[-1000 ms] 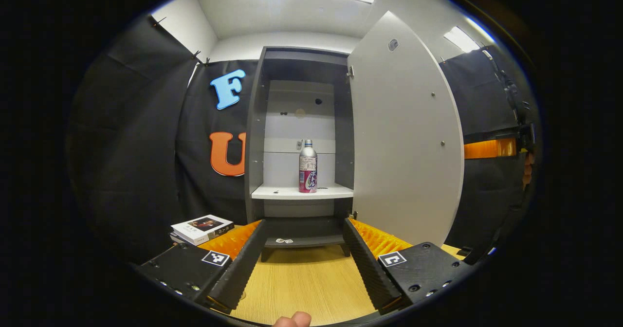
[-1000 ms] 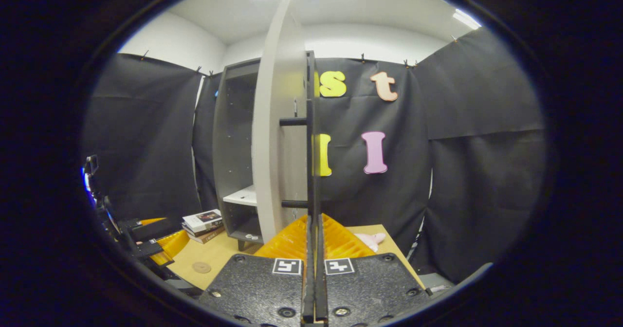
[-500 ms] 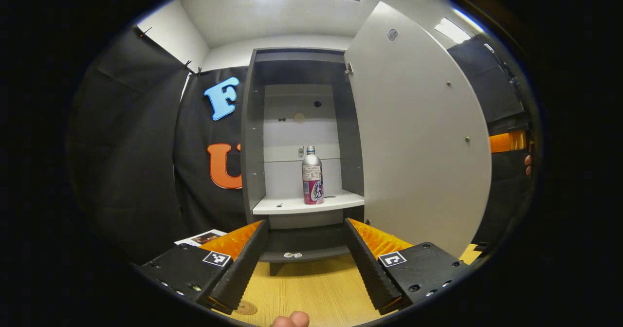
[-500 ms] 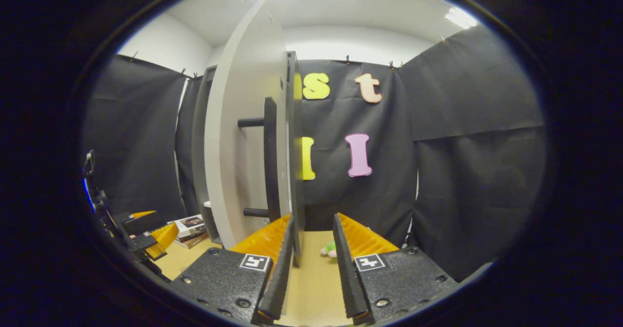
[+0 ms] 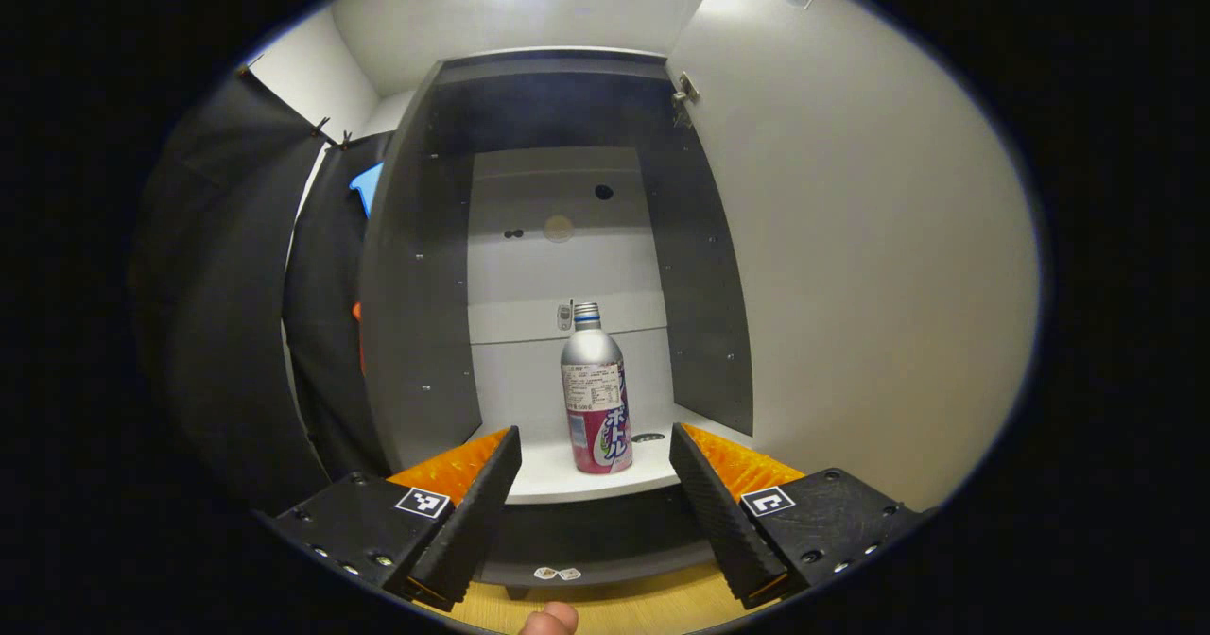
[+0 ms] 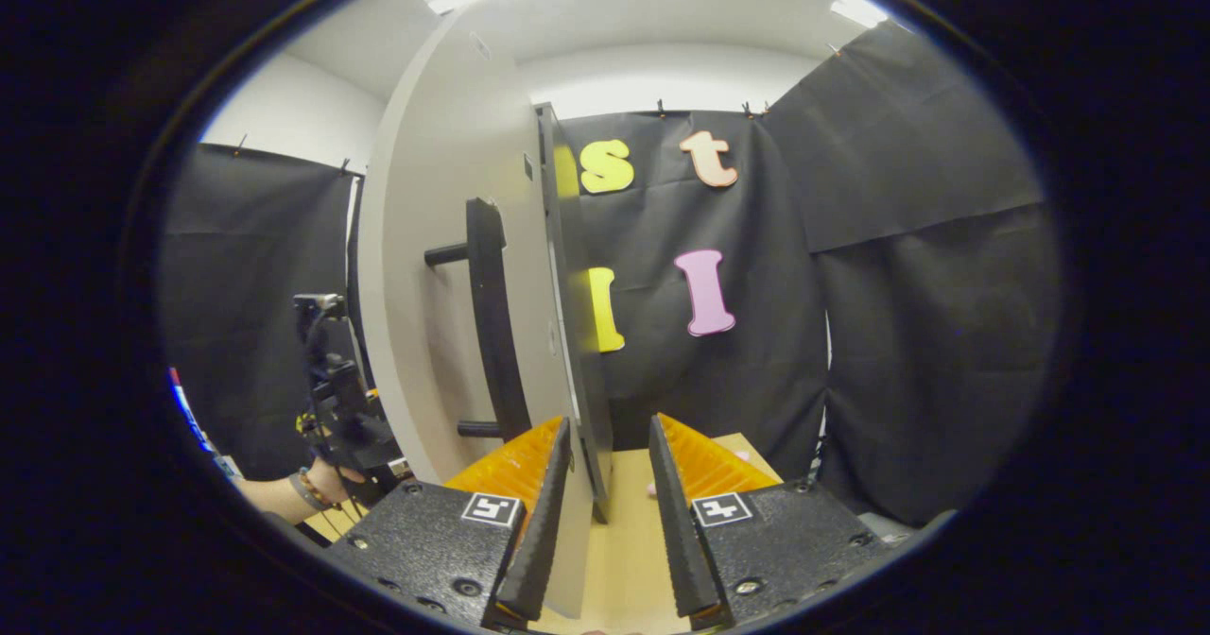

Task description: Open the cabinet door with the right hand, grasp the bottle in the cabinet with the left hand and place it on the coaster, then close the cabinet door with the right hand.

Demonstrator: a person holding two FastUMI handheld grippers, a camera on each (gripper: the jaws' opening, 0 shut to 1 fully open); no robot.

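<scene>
The bottle (image 5: 595, 394) is standing upright on the pale shelf (image 5: 558, 479) inside the cabinet (image 5: 416, 266), ahead of my left gripper (image 5: 594, 507) and lined up between its two fingers, a little nearer the right-hand one. Those fingers are spread wide and touching nothing. I am judging the bottle to be a rigid metal one with a screw cap — smooth and likely slippery on the printed sleeve, light if empty, prone to tipping because it is tall on a narrow base. The straight lower body looks the safest place to take hold; the tapering shoulder would let the pads slide.

Room around it: the shelf front edge is lying just beyond my fingertips, the dark side walls are standing well apart from the bottle on both sides, and the space above the cap is open. The cabinet door (image 5: 851, 266) is swung out to the right of my left fingers.

My right gripper (image 6: 605, 522) is parted and gripping nothing — the door's free edge (image 6: 567, 333) is passing between its fingers, nearer the left-hand one, though contact cannot be told. The door handle (image 6: 492, 323) is standing left of that edge.
</scene>
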